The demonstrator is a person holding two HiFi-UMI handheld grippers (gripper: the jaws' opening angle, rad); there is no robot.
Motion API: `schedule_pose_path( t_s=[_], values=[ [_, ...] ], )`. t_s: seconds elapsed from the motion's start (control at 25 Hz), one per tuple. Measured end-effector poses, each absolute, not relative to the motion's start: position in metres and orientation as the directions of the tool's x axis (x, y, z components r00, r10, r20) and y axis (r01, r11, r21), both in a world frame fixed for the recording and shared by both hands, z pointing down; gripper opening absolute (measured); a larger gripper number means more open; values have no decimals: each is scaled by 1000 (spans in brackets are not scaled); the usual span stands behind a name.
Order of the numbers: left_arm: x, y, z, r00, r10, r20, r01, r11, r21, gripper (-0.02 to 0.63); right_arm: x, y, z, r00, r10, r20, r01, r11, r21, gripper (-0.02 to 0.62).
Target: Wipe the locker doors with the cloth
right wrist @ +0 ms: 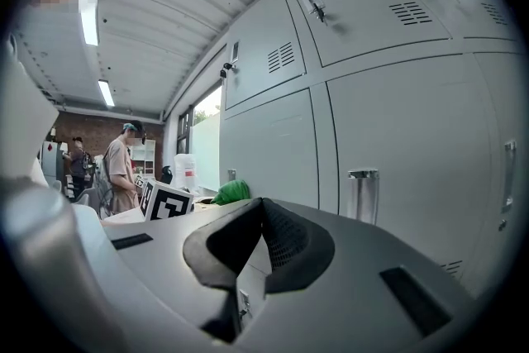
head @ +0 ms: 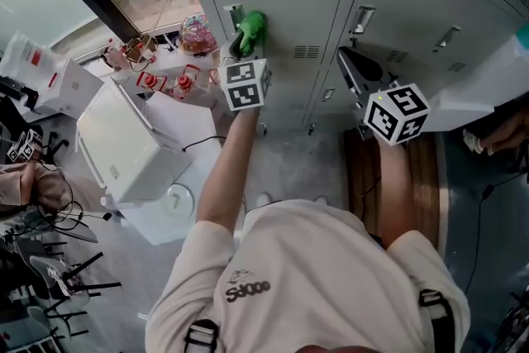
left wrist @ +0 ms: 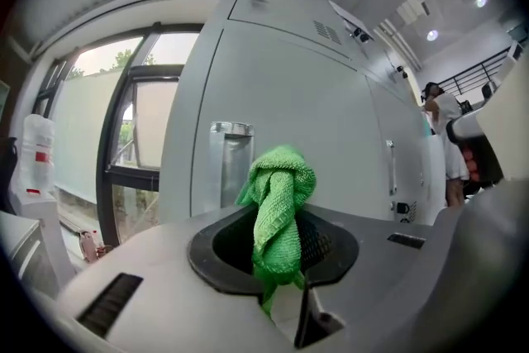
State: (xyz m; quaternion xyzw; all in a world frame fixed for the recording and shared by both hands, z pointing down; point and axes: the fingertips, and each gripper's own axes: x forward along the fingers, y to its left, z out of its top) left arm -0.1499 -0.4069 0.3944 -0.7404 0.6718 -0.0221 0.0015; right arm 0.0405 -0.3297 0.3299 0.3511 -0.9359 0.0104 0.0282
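Green microfibre cloth (left wrist: 277,215), bunched into a wad, pinched upright between the jaws of the left gripper (left wrist: 279,264), jaws closed down on its lower part. The cloth sits right up at a pale grey metal locker door (left wrist: 289,112), just right of that door's recessed steel handle (left wrist: 231,161). Touching the door or just off it: cannot tell.

Right gripper (right wrist: 260,248): jaws together, nothing between them. It hangs near the lockers to the right, well apart from the cloth, and does no work.

Progress, as a judgement: wiping is at its start or mid-way on this one door. No streaks, wet marks or clean/dirty contrast show on any panel, so nothing can be marked done. All other doors look left to do.

Counts: one cloth. Two grippers, each with one marker cube. Locker doors: at least four panels in the right gripper view, two upper with vent slots, two lower, more cut off at the edge. Steel handles: one in the left gripper view, one clear in the right gripper view. Two people stand far left in the right gripper view.
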Motion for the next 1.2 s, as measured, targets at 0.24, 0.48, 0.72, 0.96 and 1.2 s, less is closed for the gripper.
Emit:
schedule_pose_path(
  t_s=[0.24, 0.48, 0.72, 0.96, 1.2],
  values=[
    [-109, -417, 411, 110, -994, 29, -994, -109, 22, 83, 80, -323, 343, -699, -709, 91, -712, 702, -8, 9],
    [-39, -431, 431, 232, -968, 95, -973, -231, 17, 83, 129, -314, 344, -643, -758, 112, -762, 648, 10, 9],
    [27, -442, 461, 355, -915, 192, -932, -362, -6, 83, 154, -303, 350, -620, -772, 141, -777, 629, 25, 9],
    [8, -437, 476, 322, -922, 217, -940, -339, -46, 83, 149, -301, 359, -640, -752, 161, -761, 649, 10, 9],
    [-84, -423, 495, 153, -961, 229, -986, -163, -27, 83, 106, -307, 364, -692, -703, 162, -713, 701, -3, 9]
  ],
)
